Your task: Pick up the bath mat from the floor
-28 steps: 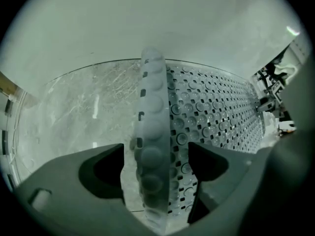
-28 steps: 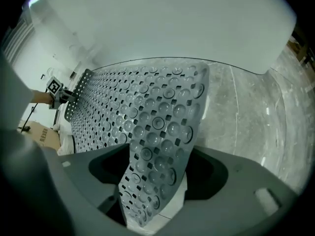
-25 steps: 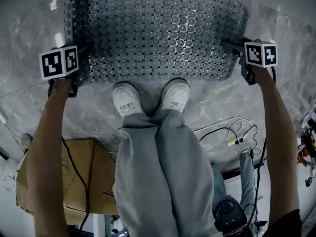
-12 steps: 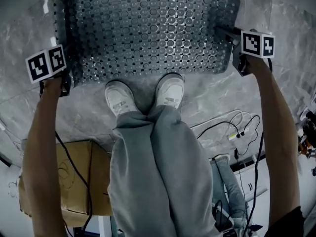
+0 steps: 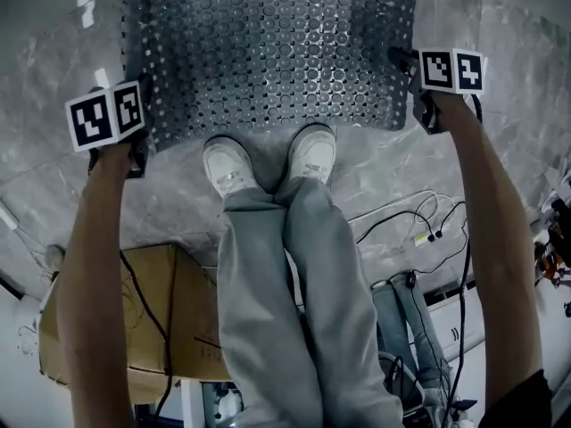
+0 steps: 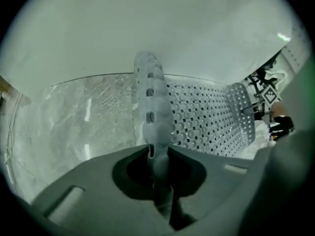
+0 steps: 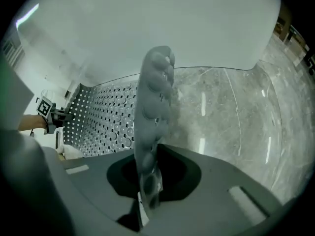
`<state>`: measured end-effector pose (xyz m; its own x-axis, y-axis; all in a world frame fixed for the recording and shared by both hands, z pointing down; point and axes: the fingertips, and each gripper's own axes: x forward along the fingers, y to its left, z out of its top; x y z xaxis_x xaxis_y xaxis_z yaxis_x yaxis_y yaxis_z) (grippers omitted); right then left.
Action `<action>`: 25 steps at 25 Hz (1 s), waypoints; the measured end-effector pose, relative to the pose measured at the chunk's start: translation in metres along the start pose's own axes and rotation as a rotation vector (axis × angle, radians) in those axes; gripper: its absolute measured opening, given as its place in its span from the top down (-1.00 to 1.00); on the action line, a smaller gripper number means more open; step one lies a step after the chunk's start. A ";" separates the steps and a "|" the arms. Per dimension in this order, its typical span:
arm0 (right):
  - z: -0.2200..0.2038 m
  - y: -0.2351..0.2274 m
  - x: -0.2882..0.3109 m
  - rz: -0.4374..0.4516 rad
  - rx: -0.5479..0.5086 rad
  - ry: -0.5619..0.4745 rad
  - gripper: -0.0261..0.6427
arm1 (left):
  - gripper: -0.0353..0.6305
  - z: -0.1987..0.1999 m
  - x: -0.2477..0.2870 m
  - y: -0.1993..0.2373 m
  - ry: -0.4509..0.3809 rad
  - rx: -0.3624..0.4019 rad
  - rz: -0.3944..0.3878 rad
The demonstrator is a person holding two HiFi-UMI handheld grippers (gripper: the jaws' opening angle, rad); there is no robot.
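A grey translucent bath mat (image 5: 268, 52) studded with holes and bumps lies on the marble floor ahead of the person's feet. My left gripper (image 5: 134, 154) has just closed on the mat's near left corner, my right gripper (image 5: 419, 105) on its near right corner. In the left gripper view the mat's edge (image 6: 151, 102) stands up out of the shut left gripper (image 6: 158, 166). The right gripper view shows another stretch of mat edge (image 7: 155, 97) pinched in the right gripper (image 7: 147, 186). Both gripped corners are raised off the floor.
Two white shoes (image 5: 230, 168) stand at the mat's near edge on the marble floor (image 5: 384, 176). A cardboard box (image 5: 169, 328) sits behind on the left, black cables (image 5: 419, 230) behind on the right. A pale wall (image 6: 147, 28) rises beyond the mat.
Both grippers have closed on the mat's near corners and come up a little. The mat's near edge has lifted and its sides have drawn inward.
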<state>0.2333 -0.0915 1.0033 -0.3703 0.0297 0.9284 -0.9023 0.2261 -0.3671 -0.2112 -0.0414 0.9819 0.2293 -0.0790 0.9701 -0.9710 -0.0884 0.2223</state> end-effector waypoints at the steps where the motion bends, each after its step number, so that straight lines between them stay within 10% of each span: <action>1: 0.001 0.005 -0.004 -0.003 -0.002 -0.001 0.85 | 0.83 0.001 -0.006 -0.007 -0.009 0.003 -0.013; 16: 0.009 0.126 -0.049 0.051 -0.160 0.069 0.85 | 0.83 0.026 -0.099 -0.087 -0.079 0.132 -0.216; 25: 0.013 0.167 -0.075 0.046 -0.054 0.026 0.85 | 0.83 0.032 -0.139 -0.128 -0.087 0.159 -0.246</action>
<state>0.1078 -0.0682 0.8714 -0.4044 0.0663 0.9122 -0.8710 0.2762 -0.4062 -0.1168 -0.0512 0.8156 0.4679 -0.1200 0.8756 -0.8643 -0.2689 0.4250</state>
